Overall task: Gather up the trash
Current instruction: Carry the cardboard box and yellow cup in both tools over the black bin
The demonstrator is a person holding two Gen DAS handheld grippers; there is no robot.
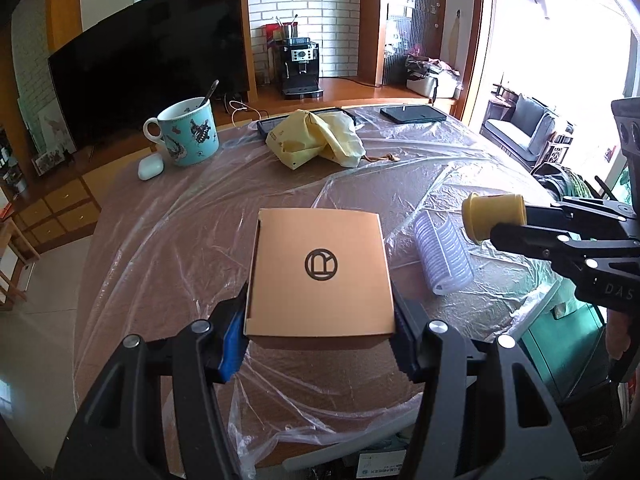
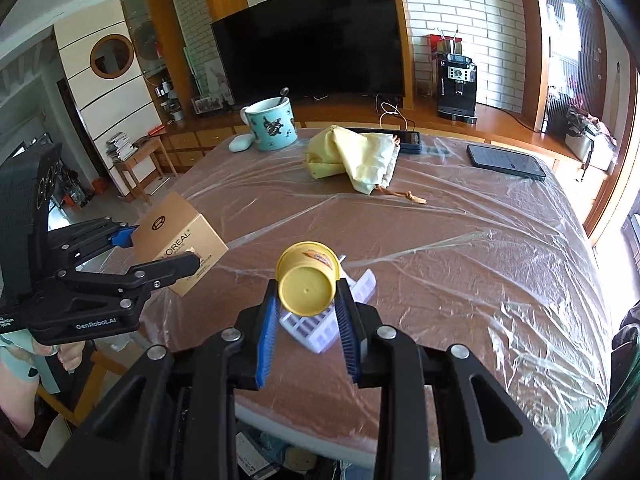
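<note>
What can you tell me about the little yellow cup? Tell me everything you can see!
The little yellow cup looks like smooth plastic, with a wider rim and a printed label on its side. It is tipped over sideways, its flat round bottom facing the right wrist camera. The right hand-held gripper is shut on it, blue pads pressing both sides, holding it up above the plastic-covered table. A white ridged tray lies on the table just beneath it.

right claw (image 2: 307, 312) gripping yellow cup (image 2: 307, 282) (lifted), white tray (image 2: 320, 330) beneath

White brick wall (image 2: 460, 8), television (image 2: 312, 40), bright window (image 1: 560, 60).
</note>
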